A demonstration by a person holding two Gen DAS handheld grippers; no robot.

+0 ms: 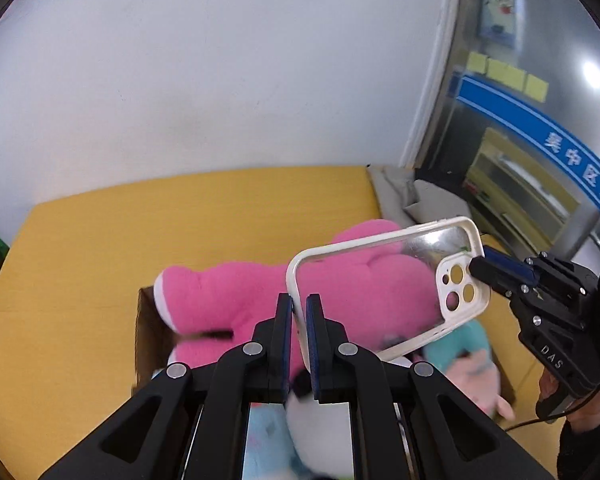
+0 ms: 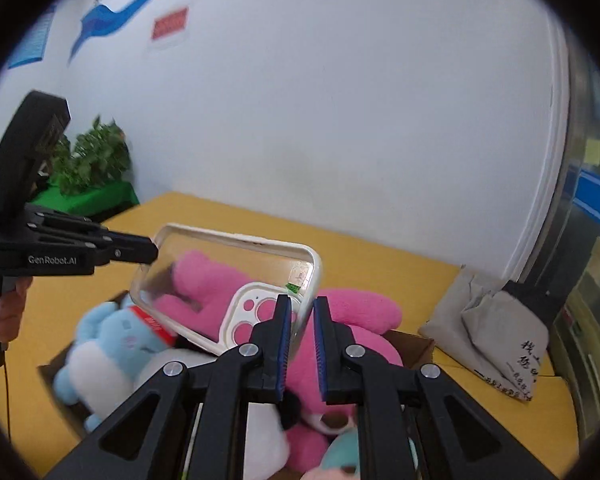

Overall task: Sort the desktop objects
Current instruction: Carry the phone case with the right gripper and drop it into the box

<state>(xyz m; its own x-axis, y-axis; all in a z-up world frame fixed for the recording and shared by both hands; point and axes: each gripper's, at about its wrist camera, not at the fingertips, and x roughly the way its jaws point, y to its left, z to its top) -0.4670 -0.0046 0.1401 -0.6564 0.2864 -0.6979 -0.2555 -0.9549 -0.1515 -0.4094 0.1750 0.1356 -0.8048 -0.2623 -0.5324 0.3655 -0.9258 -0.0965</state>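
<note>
The clear phone case with a white rim and white camera cut-out [image 1: 384,284] hangs in the air over an open brown cardboard box [image 1: 148,332] stuffed with plush toys, held at both ends. In the left wrist view the left gripper [image 1: 299,312] is clamped on the case's short edge, its blue-padded fingers [image 1: 286,320] pressed against the rim; the right gripper [image 1: 476,266] comes in from 3 o'clock and pinches the camera-cut-out end.

The right wrist view shows the far side — the right gripper [image 2: 302,316] with the case's rim between its fingers near the cut-out, and the left gripper [image 2: 152,252] at 9 o'clock gripping the opposite end. The case [image 2: 228,280] runs from 9 o'clock toward the centre there.

Only this view shows the green leafy plant [image 2: 92,156] at 10 o'clock, the light blue and white plush toy [image 2: 112,348] at 8 o'clock in the box, and the grey paper-wrapped bundle with black writing [image 2: 496,320] at 3 o'clock on the yellow wooden table [image 2: 380,256]. The big pink plush toy [image 1: 240,296] lies directly beneath the case in both views — the left one alone shows the glass door with a blue banner [image 1: 540,128] at 2 o'clock.
</note>
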